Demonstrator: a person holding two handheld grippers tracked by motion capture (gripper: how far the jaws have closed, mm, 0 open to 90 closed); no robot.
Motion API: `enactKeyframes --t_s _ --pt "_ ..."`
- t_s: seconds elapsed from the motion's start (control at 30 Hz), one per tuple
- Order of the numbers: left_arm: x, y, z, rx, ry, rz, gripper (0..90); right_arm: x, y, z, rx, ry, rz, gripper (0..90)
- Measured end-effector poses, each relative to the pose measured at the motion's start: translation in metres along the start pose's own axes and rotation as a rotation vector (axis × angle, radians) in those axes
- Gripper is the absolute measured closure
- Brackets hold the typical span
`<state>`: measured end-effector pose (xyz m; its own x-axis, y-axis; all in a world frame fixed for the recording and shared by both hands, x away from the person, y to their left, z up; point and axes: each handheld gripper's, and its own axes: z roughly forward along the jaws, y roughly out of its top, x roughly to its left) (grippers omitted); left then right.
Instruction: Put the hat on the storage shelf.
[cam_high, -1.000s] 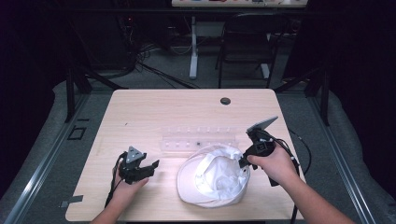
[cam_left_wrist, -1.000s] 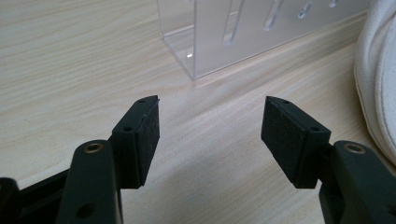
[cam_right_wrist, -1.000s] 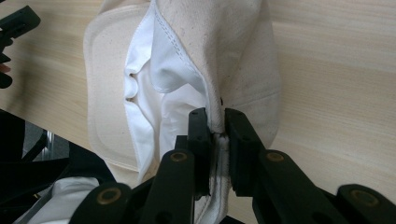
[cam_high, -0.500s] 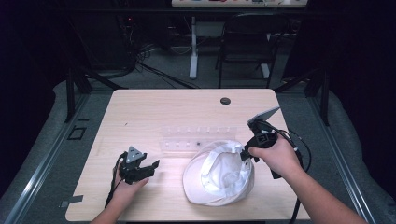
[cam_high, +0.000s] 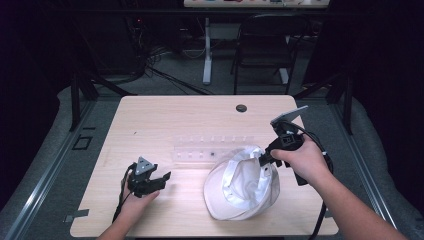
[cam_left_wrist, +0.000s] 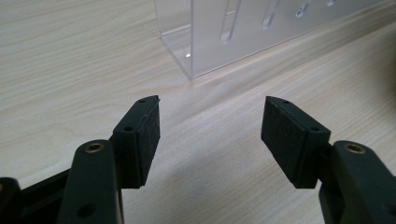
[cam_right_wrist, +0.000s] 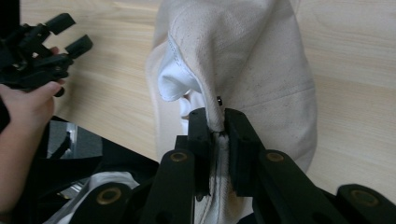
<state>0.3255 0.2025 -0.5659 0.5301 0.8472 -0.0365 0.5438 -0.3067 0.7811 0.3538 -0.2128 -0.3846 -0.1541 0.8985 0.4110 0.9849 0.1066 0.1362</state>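
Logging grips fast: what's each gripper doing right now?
Left gripper: jaws open, nothing between them, over bare table.
Right gripper: jaws shut on the edge of the white hat.

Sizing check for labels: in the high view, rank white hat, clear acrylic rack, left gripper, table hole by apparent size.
1. white hat
2. clear acrylic rack, partly behind the hat, so its rank is unsure
3. left gripper
4. table hole
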Motion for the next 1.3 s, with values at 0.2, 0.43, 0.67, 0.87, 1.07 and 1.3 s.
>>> enactKeyframes --t_s 0.2,0.43,0.67,0.87,1.07,1.3 --pt "0.000 0.000 0.000 0.000 -0.001 0.000 37.8 0.002 0.001 -0.007 -0.016 0.058 0.026 81.4" --pt "0.000 0.000 0.000 0.001 -0.001 0.000 37.8 0.005 0.002 -0.015 -0.023 0.094 0.037 81.5" --pt "-0.001 0.000 0.000 0.002 -0.001 0.003 37.8 0.008 0.005 -0.030 -0.018 0.118 0.019 81.5" --pt "-0.002 0.000 0.000 0.002 -0.006 0.002 37.8 0.013 0.008 -0.044 -0.056 0.124 0.027 81.5" --pt "-0.006 0.001 -0.001 -0.002 -0.043 0.012 37.4 0.018 0.013 -0.060 -0.100 0.122 0.035 81.5" --pt "-0.010 0.004 -0.001 0.020 -0.170 -0.056 32.0 0.021 0.021 -0.073 -0.132 0.146 0.039 81.5"
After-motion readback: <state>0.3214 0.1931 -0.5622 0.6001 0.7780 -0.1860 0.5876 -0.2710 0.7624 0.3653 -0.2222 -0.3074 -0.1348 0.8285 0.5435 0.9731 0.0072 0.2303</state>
